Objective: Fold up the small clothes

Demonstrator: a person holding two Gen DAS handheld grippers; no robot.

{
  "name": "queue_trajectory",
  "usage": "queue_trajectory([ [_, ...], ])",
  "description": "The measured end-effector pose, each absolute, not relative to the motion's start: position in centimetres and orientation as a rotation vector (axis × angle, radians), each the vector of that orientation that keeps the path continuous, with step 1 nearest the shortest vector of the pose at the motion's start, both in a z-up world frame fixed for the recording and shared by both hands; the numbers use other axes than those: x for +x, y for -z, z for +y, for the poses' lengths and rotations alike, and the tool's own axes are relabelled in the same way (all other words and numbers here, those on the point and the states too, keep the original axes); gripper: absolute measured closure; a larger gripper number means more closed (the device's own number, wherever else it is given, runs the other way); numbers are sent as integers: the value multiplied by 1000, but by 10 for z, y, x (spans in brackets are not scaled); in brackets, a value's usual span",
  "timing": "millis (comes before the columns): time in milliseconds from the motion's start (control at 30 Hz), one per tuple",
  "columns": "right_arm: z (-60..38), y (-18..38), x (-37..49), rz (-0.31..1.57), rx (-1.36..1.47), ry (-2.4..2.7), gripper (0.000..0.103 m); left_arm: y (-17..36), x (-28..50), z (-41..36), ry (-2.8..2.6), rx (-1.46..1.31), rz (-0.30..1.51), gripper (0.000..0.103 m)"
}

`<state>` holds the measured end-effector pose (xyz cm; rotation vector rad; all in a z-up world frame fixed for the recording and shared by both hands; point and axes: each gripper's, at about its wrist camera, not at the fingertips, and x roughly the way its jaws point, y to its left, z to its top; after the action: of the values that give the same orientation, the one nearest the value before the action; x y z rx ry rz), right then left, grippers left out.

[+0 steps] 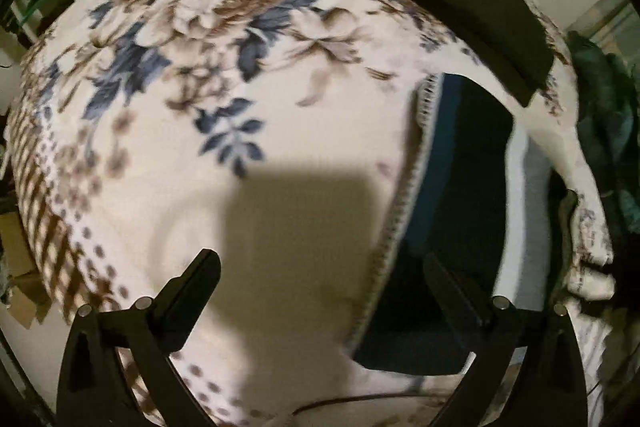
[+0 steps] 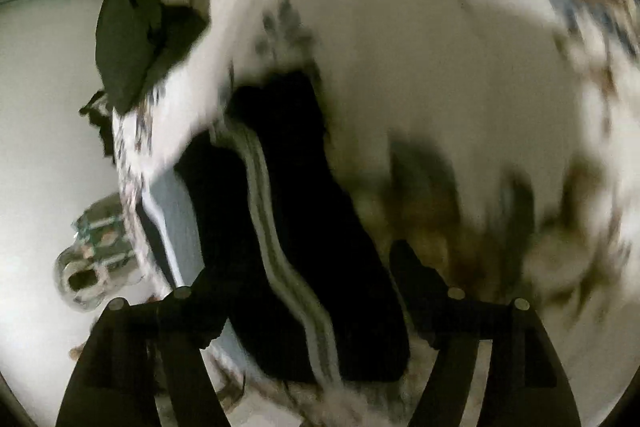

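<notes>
The dark garment [image 1: 448, 227] lies spread on the floral blanket [image 1: 200, 67], apparently still unfolded; a folded dark piece [image 1: 468, 7] sits at one o'clock. Left gripper [image 1: 320, 291] and right gripper [image 2: 304, 291] jaws stand wide, holding nothing.

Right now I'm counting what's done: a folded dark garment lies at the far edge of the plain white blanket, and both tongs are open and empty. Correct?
Not quite. The blanket is not plain: the left wrist view shows brown and blue flowers printed on it. The folded dark garment does lie at its far edge, and the left tongs and right tongs are open and empty.
</notes>
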<state>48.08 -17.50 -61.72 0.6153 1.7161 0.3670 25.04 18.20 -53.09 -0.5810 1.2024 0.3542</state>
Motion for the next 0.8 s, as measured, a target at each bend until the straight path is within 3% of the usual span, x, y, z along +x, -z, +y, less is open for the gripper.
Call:
queue_trajectory([
  [100, -181, 642, 446, 1817, 667, -380, 28, 544, 257, 167, -311, -635, 1239, 0],
  [133, -182, 646, 439, 1814, 700, -378, 39, 551, 261, 164, -290, -664, 1246, 0],
  [200, -187, 641, 428, 1744, 747, -365, 85, 553, 257, 157, -256, -698, 1246, 0],
  [333, -211, 607, 420, 1591, 723, -273, 92, 550, 259, 150, -248, -663, 1248, 0],
  [400, -215, 615, 420, 1620, 696, -261, 92, 549, 260, 150, -234, -662, 1247, 0],
  [467, -210, 637, 420, 1757, 673, -297, 85, 549, 263, 151, -224, -653, 1248, 0],
  [533, -212, 642, 423, 1798, 643, -305, 57, 547, 266, 153, -210, -650, 1242, 0],
  [567, -217, 638, 427, 1777, 648, -320, 51, 546, 268, 154, -196, -651, 1232, 0],
  [633, -229, 629, 439, 1692, 717, -393, 23, 547, 274, 156, -155, -666, 1213, 0],
  [700, -231, 635, 452, 1667, 781, -482, 15, 555, 282, 160, -99, -713, 1197, 0],
  [800, -217, 660, 473, 1687, 831, -616, 15, 576, 298, 163, 13, -821, 1172, 0],
])
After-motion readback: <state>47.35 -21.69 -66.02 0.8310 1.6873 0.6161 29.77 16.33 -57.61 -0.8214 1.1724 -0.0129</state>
